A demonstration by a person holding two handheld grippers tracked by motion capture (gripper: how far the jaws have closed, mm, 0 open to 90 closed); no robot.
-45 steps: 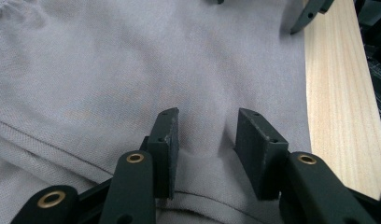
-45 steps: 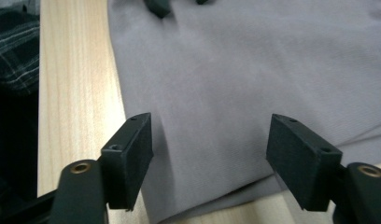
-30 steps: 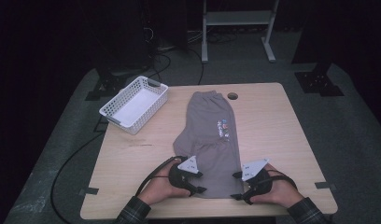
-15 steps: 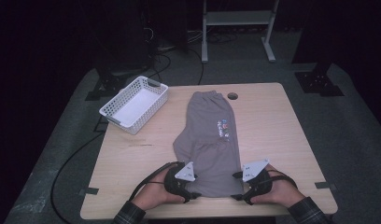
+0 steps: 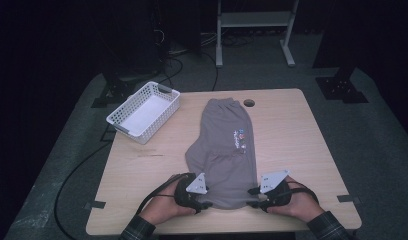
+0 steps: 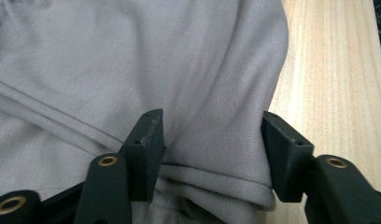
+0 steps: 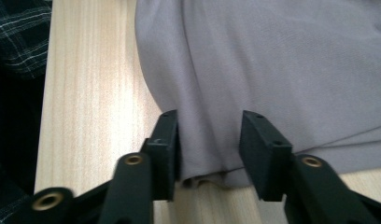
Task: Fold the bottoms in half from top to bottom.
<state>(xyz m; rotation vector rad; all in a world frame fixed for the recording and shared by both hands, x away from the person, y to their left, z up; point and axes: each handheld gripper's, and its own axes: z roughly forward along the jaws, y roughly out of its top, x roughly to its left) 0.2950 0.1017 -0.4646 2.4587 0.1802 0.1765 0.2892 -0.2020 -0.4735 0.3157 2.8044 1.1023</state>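
A pair of grey pants [image 5: 226,145] lies flat on the wooden table [image 5: 302,135], waistband at the far end. My left gripper [image 5: 206,204] is at the near left corner of the hem. In the left gripper view its jaws [image 6: 212,144] straddle a raised fold of the grey cloth [image 6: 132,60] with a wide gap. They have just been closing. My right gripper [image 5: 253,200] is at the near right corner. Its jaws [image 7: 209,144] stand either side of the cloth's edge [image 7: 282,56] and have just narrowed, with a gap still between them.
A white mesh basket [image 5: 162,120] stands at the table's far left. There is a round cable hole [image 5: 249,103] just beyond the waistband. Bare wood lies left and right of the pants. A metal frame [image 5: 252,20] stands on the dark floor behind.
My left hand has shifted slightly left and toward the near edge at the hem. The right hand has kept its place.
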